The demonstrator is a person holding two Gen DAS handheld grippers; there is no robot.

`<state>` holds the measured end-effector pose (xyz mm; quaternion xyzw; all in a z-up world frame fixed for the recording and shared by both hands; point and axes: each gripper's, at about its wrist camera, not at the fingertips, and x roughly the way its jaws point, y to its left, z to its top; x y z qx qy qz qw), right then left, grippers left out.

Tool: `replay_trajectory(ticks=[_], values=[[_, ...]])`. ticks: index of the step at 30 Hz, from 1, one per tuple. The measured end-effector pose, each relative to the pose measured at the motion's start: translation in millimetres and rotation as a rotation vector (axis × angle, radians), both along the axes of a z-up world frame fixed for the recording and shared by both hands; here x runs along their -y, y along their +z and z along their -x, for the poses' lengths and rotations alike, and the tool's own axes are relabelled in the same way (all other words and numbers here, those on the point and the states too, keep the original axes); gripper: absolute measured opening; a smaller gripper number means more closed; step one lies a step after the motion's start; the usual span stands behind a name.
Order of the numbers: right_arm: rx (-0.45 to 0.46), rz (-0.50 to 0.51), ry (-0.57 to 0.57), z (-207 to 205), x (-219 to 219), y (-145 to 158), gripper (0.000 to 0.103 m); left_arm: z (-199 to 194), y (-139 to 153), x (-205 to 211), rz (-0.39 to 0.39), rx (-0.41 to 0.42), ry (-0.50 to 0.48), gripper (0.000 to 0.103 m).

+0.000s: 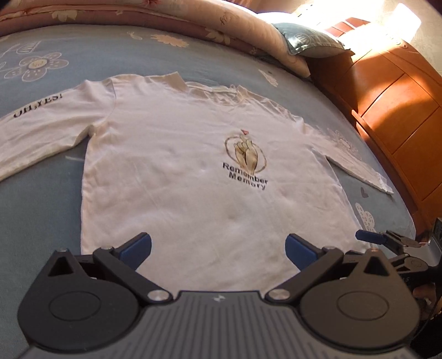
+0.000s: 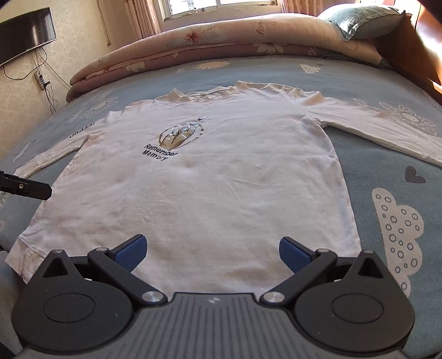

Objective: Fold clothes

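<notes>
- The white long-sleeved shirt point(image 1: 176, 165) is lying flat and face up on the blue flowered bedsheet point(image 1: 36, 210), its printed emblem point(image 2: 176, 139) showing and both sleeves reaching out to the sides. Spread like that, every edge is lying open to a pinch, which I take to be the reason for the layout.
- Its hem is running along the near side of the bed, and the collar is pointing toward the rolled quilt point(image 2: 193, 41) and the pillow point(image 2: 362, 20) at the far side.
- The left gripper point(image 1: 218, 248) is hovering just over the hem with its blue fingers spread wide, nothing between them.
- The right gripper point(image 2: 212, 250) is hanging over the same hem, further to the right, likewise parted and carrying nothing.
- Both tools are facing up the length of the shirt from its bottom edge, so the garment is stretching away ahead of them.
- No fold is showing anywhere in the cloth.
- A wooden cabinet point(image 1: 395, 116) is standing beside the bed on the right.
</notes>
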<state>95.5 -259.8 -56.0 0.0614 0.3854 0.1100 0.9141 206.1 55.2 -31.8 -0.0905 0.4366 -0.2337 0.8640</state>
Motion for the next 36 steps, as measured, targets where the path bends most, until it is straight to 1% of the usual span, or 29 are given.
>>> replay_trajectory(ticks=[3,7,10,11,13,14,16,18,20,22,23,25,34,36], values=[[0.014,0.009,0.053,-34,-10,9,0.103,-50,1,3,-0.017,0.042,0.005,0.102],[0.083,0.040,0.186,-85,-28,20,0.103,-101,-22,-4,-0.066,0.009,0.092,0.102],[0.132,0.049,0.241,-119,-36,22,0.103,-112,-43,-21,-0.061,-0.041,0.166,0.102],[0.139,0.049,0.251,-128,-37,20,0.103,-108,-46,-27,-0.053,-0.037,0.178,0.102],[0.130,0.053,0.259,-144,-37,11,0.103,-97,-40,-36,-0.050,-0.033,0.184,0.102],[0.112,0.051,0.261,-149,-35,4,0.103,-99,-37,-38,-0.054,-0.028,0.186,0.102],[0.082,0.025,0.253,-153,-27,-13,0.103,-120,-31,-38,-0.065,0.004,0.183,0.102],[0.054,-0.031,0.252,-152,-19,-28,0.103,-141,-24,-38,-0.076,0.036,0.181,0.102],[0.088,-0.010,0.278,-146,-20,-31,0.103,-163,-18,-38,-0.087,0.068,0.179,0.102],[0.092,0.033,0.299,-143,-25,-32,0.103,-184,-12,-38,-0.098,0.100,0.176,0.102],[0.098,0.039,0.301,-142,-25,-32,0.103,-194,-15,-39,-0.096,0.099,0.189,0.102],[0.110,0.046,0.304,-141,-25,-34,0.103,-212,-30,-44,-0.079,0.069,0.234,0.102],[0.137,0.105,0.321,-138,-32,-38,0.103,-247,-46,-65,-0.059,0.054,0.293,0.102],[0.140,0.104,0.322,-138,-31,-38,0.103,-251,-44,-70,-0.053,0.052,0.321,0.102]])
